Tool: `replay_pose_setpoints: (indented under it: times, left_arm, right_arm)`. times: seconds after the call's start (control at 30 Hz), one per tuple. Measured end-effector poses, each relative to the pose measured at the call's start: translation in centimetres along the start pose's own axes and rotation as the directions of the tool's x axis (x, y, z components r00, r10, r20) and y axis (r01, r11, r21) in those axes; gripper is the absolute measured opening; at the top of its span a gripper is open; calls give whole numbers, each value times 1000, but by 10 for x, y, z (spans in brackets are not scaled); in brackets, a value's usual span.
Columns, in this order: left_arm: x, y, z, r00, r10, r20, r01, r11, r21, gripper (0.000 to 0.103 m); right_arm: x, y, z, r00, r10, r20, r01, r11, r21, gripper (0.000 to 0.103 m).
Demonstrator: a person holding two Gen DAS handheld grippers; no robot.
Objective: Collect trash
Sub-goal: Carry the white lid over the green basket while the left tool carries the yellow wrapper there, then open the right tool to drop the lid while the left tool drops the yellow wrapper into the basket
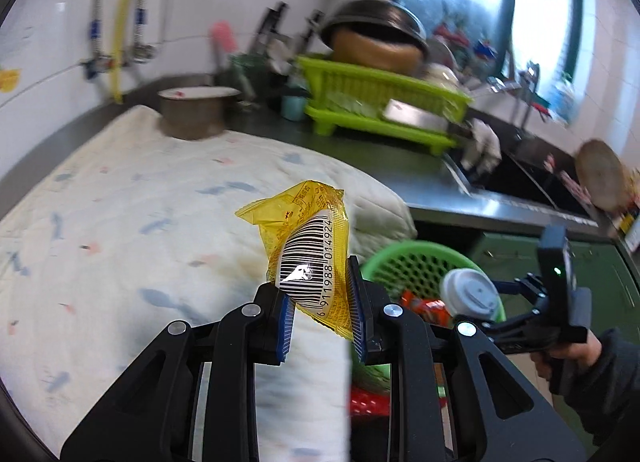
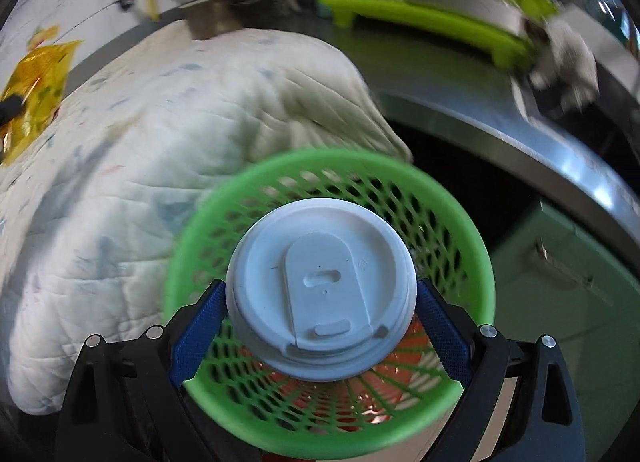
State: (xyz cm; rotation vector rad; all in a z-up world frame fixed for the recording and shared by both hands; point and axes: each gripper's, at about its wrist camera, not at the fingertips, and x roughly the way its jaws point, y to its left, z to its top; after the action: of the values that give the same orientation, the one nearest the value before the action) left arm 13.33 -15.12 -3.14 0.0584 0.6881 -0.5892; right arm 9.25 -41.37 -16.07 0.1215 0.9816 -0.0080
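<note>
Gripping yellow wrapper (image 1: 310,246) in my left gripper (image 1: 322,302); right gripper (image 2: 320,316) clamps lidded cup (image 2: 320,294) above green basket (image 2: 476,238).

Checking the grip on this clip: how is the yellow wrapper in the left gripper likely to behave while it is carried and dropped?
The yellow wrapper looks like thin, creased film, so probably floppy and very light. Its free top stands crumpled above the left gripper, so it may flutter. The glossy surface could slip, and on release it may drift rather than fall straight into the green basket.

A quilted white cloth (image 1: 120,202) covers the steel counter (image 1: 360,158), beside a lime dish rack (image 1: 380,102).
</note>
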Motion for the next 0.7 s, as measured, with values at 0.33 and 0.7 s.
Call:
replay_pose_setpoints:
  times: [0.33, 0.7]
  left_arm:
    - [47, -62, -17, 992, -76, -100, 84, 994, 75, 23]
    - [96, -106, -20, 974, -130, -187, 153, 982, 112, 23]
  right_arm:
    - [7, -42, -17, 1000, 19, -1, -19, 992, 121, 90]
    - [-27, -57, -34, 995, 58, 86, -71, 984, 166, 90]
